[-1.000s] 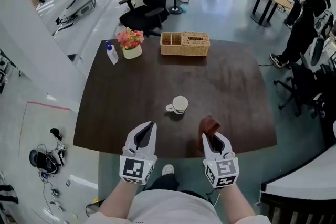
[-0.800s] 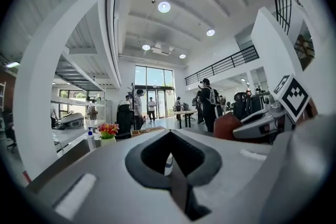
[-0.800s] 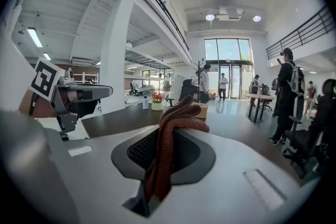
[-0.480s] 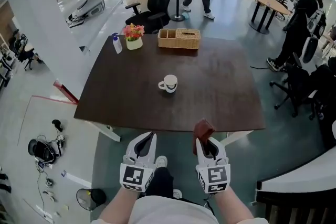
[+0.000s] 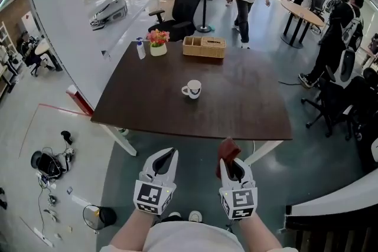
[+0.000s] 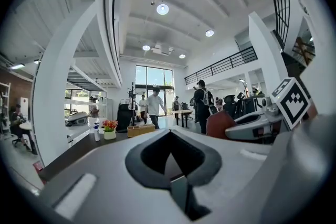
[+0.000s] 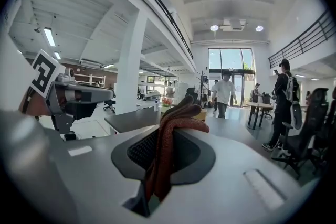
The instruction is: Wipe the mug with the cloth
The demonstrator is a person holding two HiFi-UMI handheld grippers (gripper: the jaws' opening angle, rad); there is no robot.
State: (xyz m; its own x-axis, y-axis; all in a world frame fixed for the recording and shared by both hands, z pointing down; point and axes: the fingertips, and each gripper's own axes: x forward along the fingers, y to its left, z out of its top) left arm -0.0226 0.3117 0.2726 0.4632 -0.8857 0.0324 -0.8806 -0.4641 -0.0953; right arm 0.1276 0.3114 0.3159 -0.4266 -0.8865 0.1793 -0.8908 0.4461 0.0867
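Approaching mug judged step in hand: mug (image 5: 192,89) sits mid-table (image 5: 236,118), 12 o'clock from both grippers, well apart from them.
- Right gripper (image 5: 230,163) clamps red-brown cloth (image 5: 227,147); fold sticks out past tips.
- Left gripper (image 5: 167,156): jaws together, nothing between.
- Advice: step to table edge, part left jaws, steady mug at rim or handle, lead with loose cloth fold, not bare jaw tips.
- Count: mug 1; cloth 1; grippers 2; table 1; wicker basket (image 5: 204,46) 1; flower pot (image 5: 157,44) 1; spray bottle (image 5: 140,49) 1. Last three at table's far edge, 11 to 12 o'clock.
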